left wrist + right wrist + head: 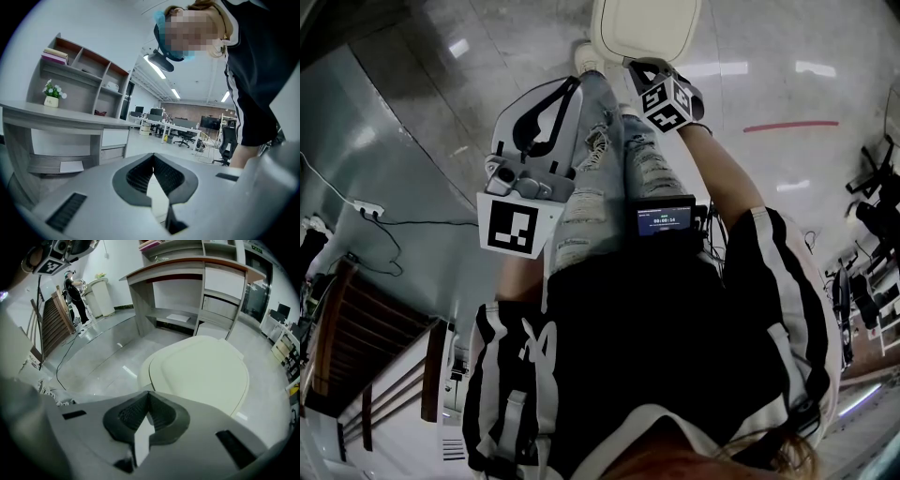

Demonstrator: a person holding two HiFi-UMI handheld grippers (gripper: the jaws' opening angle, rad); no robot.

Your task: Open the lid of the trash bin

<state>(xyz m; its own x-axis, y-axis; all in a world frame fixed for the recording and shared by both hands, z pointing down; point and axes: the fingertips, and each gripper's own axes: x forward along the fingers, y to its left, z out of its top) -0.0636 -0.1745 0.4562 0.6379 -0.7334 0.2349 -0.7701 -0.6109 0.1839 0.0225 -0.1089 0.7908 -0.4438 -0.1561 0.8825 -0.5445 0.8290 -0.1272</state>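
The cream trash bin (645,28) stands on the floor just ahead of the person's feet, its lid (201,373) lying flat and closed. My right gripper (149,393) is shut with nothing between its jaws and hovers over the near edge of the lid; in the head view the right gripper (632,66) sits at the bin's front rim. My left gripper (576,84) is held lower left beside the person's leg. The left gripper (153,157) is shut and empty too, and its view points up at the room, away from the bin.
A grey counter with shelves (187,273) stands behind the bin. A cable (70,348) trails across the glossy floor, and a wooden slatted frame (51,324) leans at left, with a person (75,294) beyond it. A red line (789,125) marks the floor at right.
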